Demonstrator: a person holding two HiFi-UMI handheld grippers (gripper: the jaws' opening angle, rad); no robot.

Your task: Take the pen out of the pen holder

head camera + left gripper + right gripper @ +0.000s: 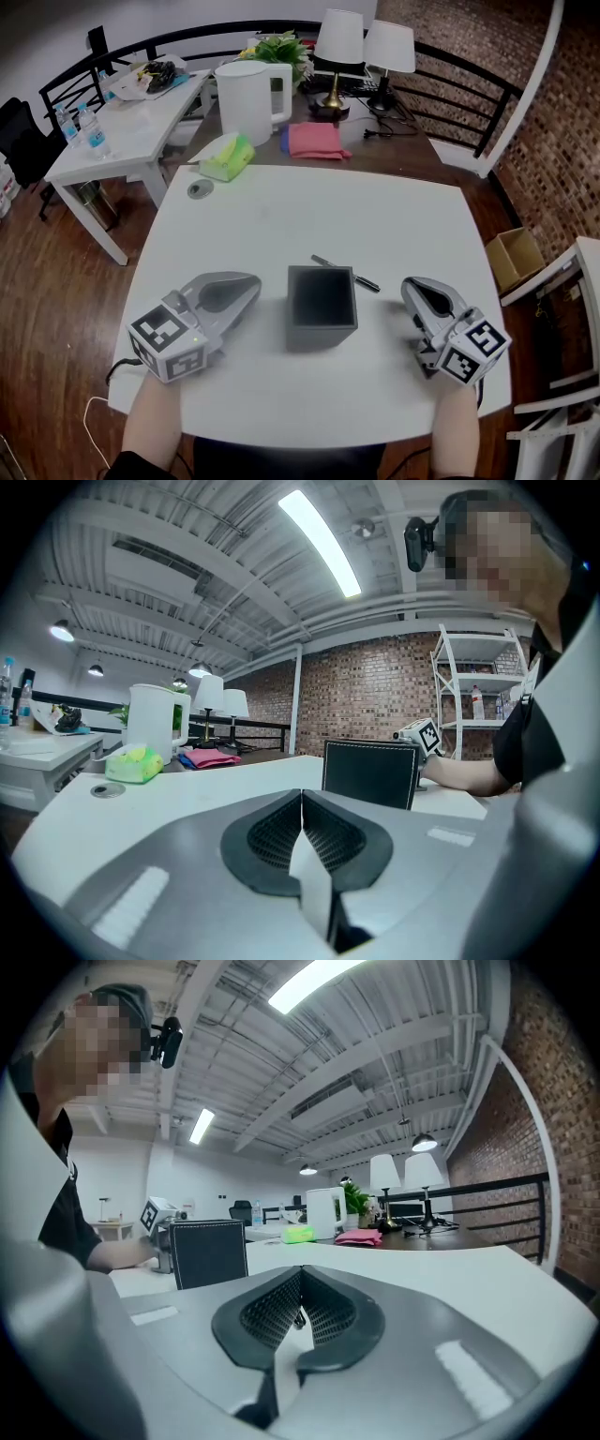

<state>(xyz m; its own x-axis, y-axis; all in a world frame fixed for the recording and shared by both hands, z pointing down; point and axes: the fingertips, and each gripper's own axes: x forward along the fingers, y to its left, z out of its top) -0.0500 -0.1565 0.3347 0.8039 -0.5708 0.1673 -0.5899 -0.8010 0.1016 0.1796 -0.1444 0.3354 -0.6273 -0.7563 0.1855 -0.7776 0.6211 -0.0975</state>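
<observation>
SCENE: white table [281, 206] carries black pen holder [321, 336] at centre; interior looks empty | JAWS: left gripper [253, 281] and right gripper [410, 285] flank the holder; both jaw pairs pressed together, holding nothing | PEN: pen [345, 273] lies on the table just behind the holder; extraction judged complete | VIEWS: only the head view shows the pen and the holder interior; the gripper views show the pads meeting

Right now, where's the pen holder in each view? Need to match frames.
Head view: pen holder just below centre, on the white table.
Left gripper view: right of centre, past the jaws.
Right gripper view: left of centre.
Shared landmark: white kettle, top left of centre in the head view, far left in the left gripper view, just right of centre in the right gripper view.
</observation>
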